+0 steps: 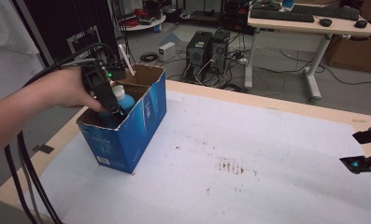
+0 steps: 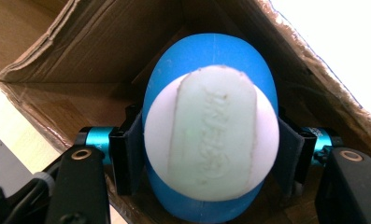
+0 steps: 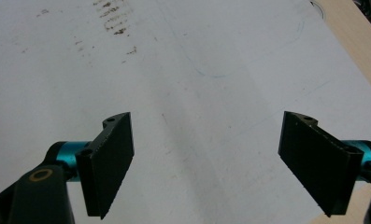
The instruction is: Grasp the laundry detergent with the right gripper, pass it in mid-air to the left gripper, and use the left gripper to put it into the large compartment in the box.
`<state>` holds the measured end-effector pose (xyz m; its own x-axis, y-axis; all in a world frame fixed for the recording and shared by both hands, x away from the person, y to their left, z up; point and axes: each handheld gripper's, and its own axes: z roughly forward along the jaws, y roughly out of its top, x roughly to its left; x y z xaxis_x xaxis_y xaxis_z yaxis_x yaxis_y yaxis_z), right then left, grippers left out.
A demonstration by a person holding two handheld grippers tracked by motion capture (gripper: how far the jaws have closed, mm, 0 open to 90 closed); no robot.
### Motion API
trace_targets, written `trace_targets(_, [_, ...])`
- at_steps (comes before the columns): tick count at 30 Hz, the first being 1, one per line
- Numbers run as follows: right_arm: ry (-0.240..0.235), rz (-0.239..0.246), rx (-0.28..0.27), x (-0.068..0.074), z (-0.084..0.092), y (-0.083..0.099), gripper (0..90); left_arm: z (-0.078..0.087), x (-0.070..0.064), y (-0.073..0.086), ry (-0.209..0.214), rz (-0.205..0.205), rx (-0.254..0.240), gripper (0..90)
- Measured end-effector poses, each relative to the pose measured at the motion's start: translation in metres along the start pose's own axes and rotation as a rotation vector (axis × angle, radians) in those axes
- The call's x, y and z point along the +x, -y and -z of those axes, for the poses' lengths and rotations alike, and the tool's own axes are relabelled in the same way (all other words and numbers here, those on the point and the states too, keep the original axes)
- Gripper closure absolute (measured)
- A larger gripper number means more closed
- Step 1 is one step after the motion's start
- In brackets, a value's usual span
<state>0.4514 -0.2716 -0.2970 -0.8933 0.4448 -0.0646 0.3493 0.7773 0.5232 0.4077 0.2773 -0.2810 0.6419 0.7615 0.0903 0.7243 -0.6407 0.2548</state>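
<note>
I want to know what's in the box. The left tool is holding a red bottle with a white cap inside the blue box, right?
Not quite: the bottle is blue, not red. The left gripper view shows the left tool clamped on it, white cap facing the camera, inside the blue box.

The box (image 1: 141, 121) is cardboard: glossy blue print outside, raw brown inside with frayed rims. The bottle (image 2: 206, 51) looks like smooth blue plastic, its white cap (image 2: 211, 135) matt and embossed. A stained white sheet (image 1: 248, 154) covers the pale wooden table (image 1: 309, 109).

Box walls (image 2: 103, 51) crowd the bottle (image 2: 211, 56) (table (image 1: 267, 154) open).
</note>
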Motion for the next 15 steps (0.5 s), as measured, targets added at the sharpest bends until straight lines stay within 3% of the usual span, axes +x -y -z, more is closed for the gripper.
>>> trace_targets(15, [-0.003, 0.003, 0.002, 0.0002, -0.0002, 0.0000, 17.6, 0.0006, 0.0003, 0.0003, 0.001, -0.001, 0.011, 37.8])
